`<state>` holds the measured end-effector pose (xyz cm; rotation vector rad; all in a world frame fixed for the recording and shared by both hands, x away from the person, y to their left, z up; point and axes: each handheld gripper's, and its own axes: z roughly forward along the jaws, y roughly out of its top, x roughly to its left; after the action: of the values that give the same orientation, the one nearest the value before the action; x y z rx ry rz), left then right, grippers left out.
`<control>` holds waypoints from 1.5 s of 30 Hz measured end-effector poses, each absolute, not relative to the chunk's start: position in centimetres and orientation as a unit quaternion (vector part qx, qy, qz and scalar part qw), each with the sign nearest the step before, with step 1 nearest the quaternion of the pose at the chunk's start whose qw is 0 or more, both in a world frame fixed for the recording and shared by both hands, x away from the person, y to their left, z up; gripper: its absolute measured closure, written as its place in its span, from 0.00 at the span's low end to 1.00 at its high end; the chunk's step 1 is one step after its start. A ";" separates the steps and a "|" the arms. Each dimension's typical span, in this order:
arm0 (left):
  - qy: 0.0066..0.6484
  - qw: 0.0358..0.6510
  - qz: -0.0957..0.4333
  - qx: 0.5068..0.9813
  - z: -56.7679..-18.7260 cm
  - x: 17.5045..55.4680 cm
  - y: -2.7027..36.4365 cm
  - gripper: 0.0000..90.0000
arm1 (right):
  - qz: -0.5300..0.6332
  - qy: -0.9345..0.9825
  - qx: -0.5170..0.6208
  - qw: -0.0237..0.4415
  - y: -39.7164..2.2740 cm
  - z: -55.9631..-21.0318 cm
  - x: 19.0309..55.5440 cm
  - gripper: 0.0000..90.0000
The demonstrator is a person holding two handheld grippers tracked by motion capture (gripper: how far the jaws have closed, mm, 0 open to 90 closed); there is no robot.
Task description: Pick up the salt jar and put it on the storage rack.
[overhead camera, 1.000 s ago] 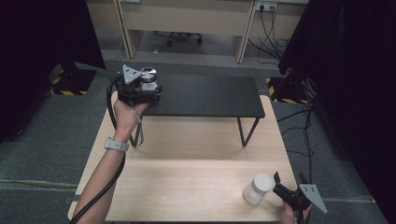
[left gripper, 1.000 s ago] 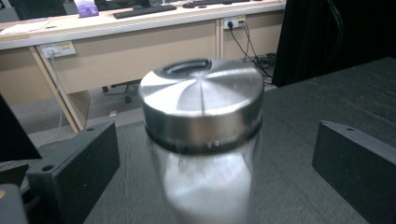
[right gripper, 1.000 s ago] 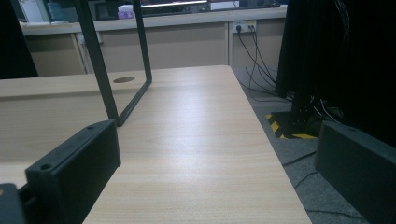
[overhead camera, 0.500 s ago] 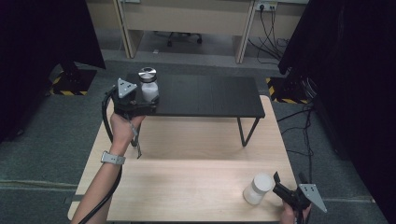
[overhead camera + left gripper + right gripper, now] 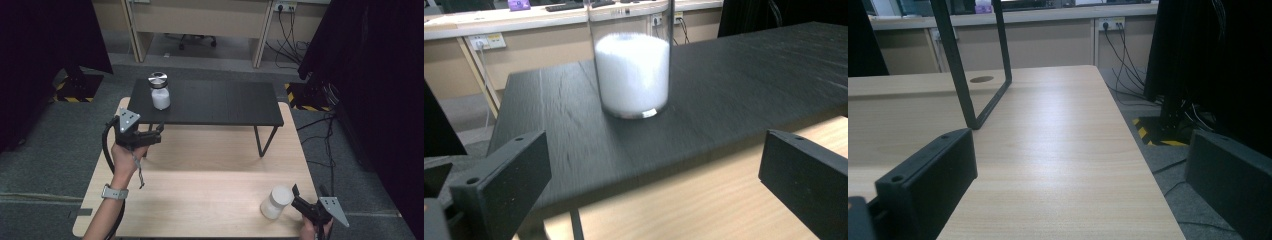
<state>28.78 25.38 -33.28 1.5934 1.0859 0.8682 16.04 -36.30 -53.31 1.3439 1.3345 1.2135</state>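
Jaws of left gripper gape; jar top is cut off.

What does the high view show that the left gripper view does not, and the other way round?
High view's own: the person's left hand holding the left gripper, a metal lid, and a white bottle beside the right gripper. Left gripper view's own: white powder close up behind clear glass, framed by the open fingers. Shared: the jar standing on the black shelf above the wooden table.
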 end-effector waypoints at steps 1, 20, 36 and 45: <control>0.448 0.491 0.354 0.657 -33.5 28.5 25.5 0.00 | 0.486 0.536 0.539 0.431 -36.3 -53.3 16.0 0.01; 0.467 0.481 0.337 0.661 -37.5 25.4 27.6 0.00 | 0.482 0.543 0.537 0.429 -36.3 -53.1 16.1 0.01; 0.500 0.452 0.319 0.666 -40.6 24.0 28.7 0.00 | 0.479 0.546 0.537 0.429 -36.2 -53.0 16.1 0.01; 0.514 0.446 0.315 0.662 -42.7 22.9 29.4 0.00 | 0.476 0.549 0.537 0.429 -36.2 -53.0 16.1 0.01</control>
<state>22.93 29.40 -42.69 1.6390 1.2726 0.7795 16.14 -36.16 -52.95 1.3411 1.3702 1.1881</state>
